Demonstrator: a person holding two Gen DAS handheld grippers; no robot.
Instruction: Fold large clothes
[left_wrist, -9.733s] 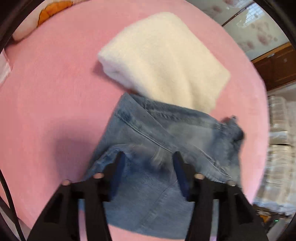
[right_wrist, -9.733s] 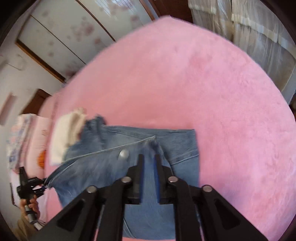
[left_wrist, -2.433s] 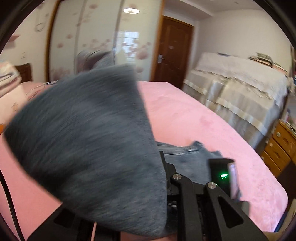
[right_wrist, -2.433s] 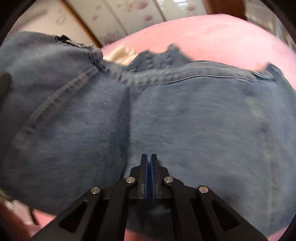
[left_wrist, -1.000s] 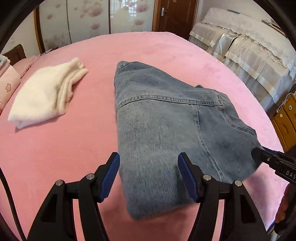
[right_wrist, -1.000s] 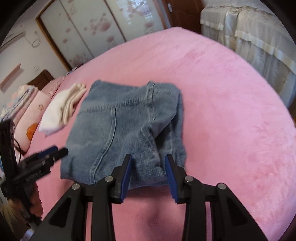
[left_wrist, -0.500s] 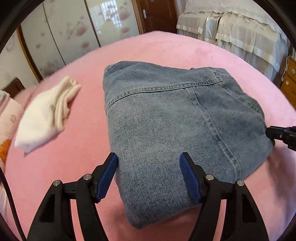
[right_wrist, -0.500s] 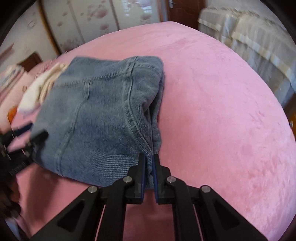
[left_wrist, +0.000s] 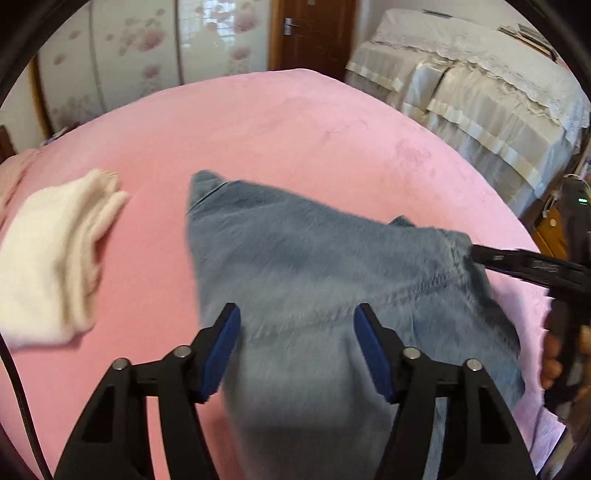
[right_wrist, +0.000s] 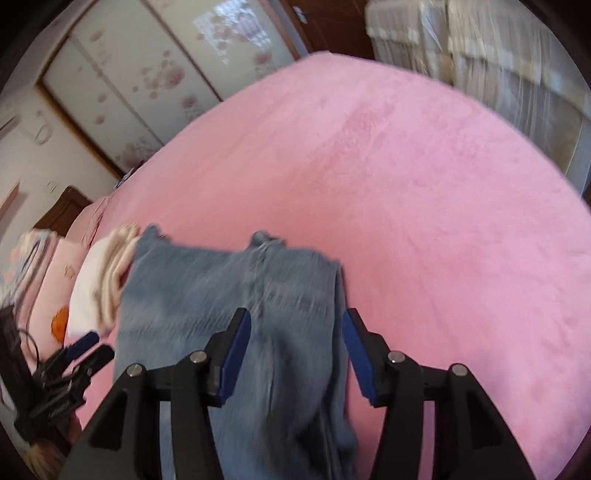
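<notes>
Left wrist view, nearest the camera: left gripper (left_wrist: 297, 347), black arms w/ blue pads, jaws apart & having just closed in a little. Folded blue jeans (left_wrist: 332, 280) lie between & below the pads; neither pad presses the denim. Denim is blurred, so seams are hard to read. At the right edge, a person's hand (left_wrist: 554, 354) holds the other tool, whose black fingers reach the jeans' right edge; can't tell if they touch it.

Right wrist view, nearest the camera: right gripper (right_wrist: 293, 347), same black arms & blue pads, jaws apart, having just been opening. The jeans (right_wrist: 229, 306) run up between the pads, which don't grip the cloth. The right-hand fold edge lies just inside the right pad. Lower left of this view: the left gripper's tips (right_wrist: 90, 347) close to the jeans' left edge.

Further out: the jeans rest on a pink bedspread (left_wrist: 295, 129) that fills most of both views. A folded cream garment (left_wrist: 55, 258) lies left of the jeans; apart from them in the left view, seemingly touching their far left corner in the right view. Beyond it, pink pillows (right_wrist: 51, 280) w/ an orange print.

Farthest: wardrobe doors w/ pink flower print (left_wrist: 147, 55), a brown door (left_wrist: 314, 33), & a second bed w/ a pale lace cover (left_wrist: 480, 81) at right.
</notes>
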